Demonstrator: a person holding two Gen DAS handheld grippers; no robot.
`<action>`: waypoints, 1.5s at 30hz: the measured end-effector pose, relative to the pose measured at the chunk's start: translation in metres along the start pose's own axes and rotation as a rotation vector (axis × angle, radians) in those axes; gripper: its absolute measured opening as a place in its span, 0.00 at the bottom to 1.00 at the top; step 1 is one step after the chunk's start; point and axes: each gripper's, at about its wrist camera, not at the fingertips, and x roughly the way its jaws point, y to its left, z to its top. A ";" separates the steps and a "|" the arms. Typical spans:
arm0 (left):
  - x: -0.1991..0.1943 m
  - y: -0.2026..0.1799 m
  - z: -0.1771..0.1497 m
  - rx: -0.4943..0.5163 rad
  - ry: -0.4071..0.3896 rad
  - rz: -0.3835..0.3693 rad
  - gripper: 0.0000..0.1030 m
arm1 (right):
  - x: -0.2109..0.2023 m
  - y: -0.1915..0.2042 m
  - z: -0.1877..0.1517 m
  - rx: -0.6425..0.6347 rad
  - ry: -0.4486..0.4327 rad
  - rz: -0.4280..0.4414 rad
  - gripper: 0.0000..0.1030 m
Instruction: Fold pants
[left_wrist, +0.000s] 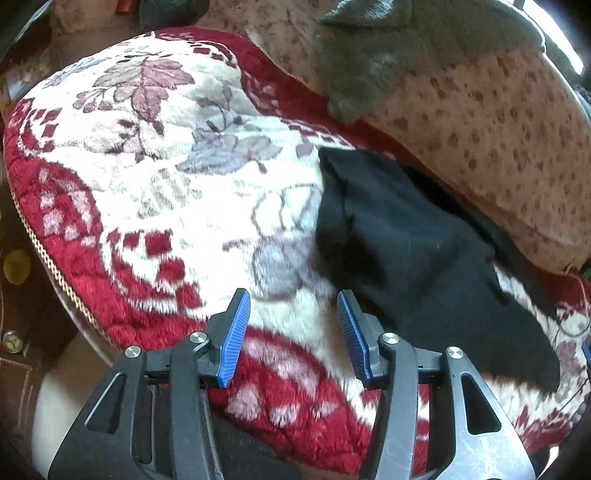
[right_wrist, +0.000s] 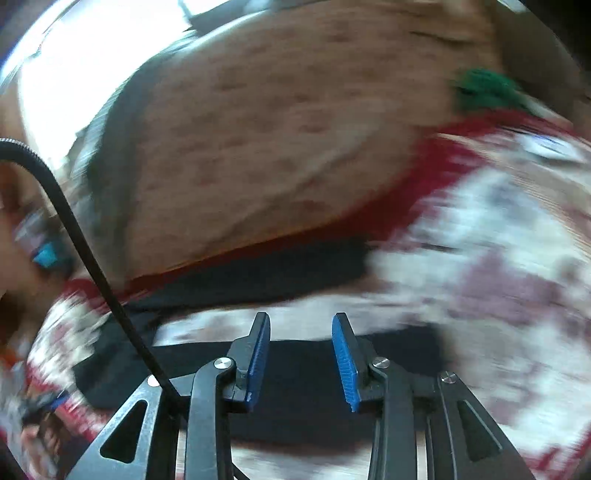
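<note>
One black pants bundle, folded.

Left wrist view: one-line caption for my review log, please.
Left gripper, jaws open and empty, above a red-and-white floral blanket, black pants lying folded to its right.

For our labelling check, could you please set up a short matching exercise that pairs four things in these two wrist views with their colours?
Things:
1. pants
2. pads of the left gripper
3. plush blanket
4. cushion behind the pants

Colours:
A. tan with small reddish spots
B. black
C. red and white with a leaf pattern
D. blue

Pairs: 1-B, 2-D, 3-C, 4-A
</note>
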 end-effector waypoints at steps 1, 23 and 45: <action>0.001 0.001 0.003 -0.001 -0.004 -0.005 0.47 | 0.014 0.024 0.002 -0.028 0.028 0.088 0.32; 0.025 0.048 0.012 -0.001 0.018 -0.085 0.47 | 0.170 0.394 -0.163 -0.887 0.336 0.491 0.37; 0.054 0.054 0.083 0.010 0.011 -0.190 0.47 | 0.218 0.370 -0.119 -0.404 0.689 0.893 0.30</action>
